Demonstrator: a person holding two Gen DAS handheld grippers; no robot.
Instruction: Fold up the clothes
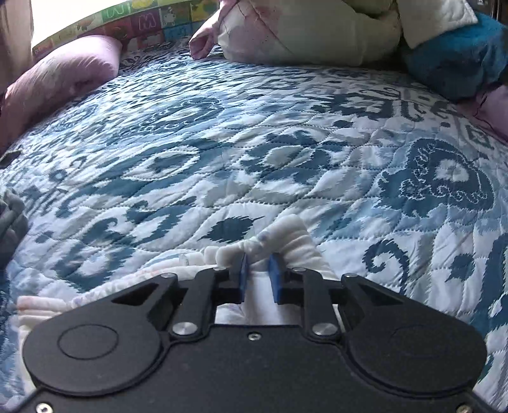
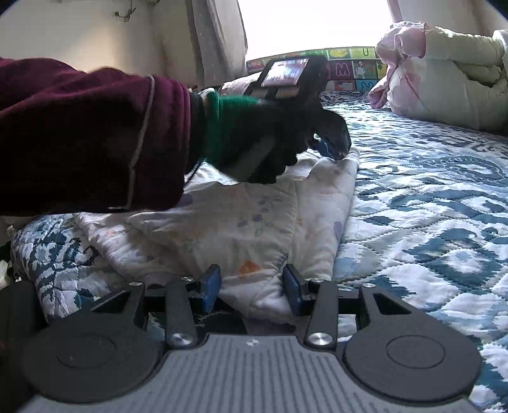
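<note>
Bed scene, blue-and-white quilt (image 1: 285, 152) as work surface. White garment (image 2: 241, 222) with faint floral print lying on quilt near its front edge, partly folded, ribbed edge bunched at far end.

Left gripper (image 1: 257, 270) angled down at far end of garment; blue pads (image 1: 275, 279) narrowly apart with bunched white fabric pinched between them, clamped on garment. Seen from right wrist view as well: gloved hand (image 2: 266, 139) with maroon sleeve (image 2: 89, 136) holding it over far corner of cloth, tip touching fabric.

Right gripper (image 2: 250, 282) low at near end of garment; fingers (image 2: 211, 286) spread about halfway, a hump of cloth lying between them. Contact of pads with cloth: cannot tell, looks loose on left side.

Background: pink pillow (image 1: 63, 76) at left, cream bedding (image 1: 311, 28) piled at back, teal blanket (image 1: 457, 60) at right, alphabet mat (image 2: 349, 70) under bright window.
</note>
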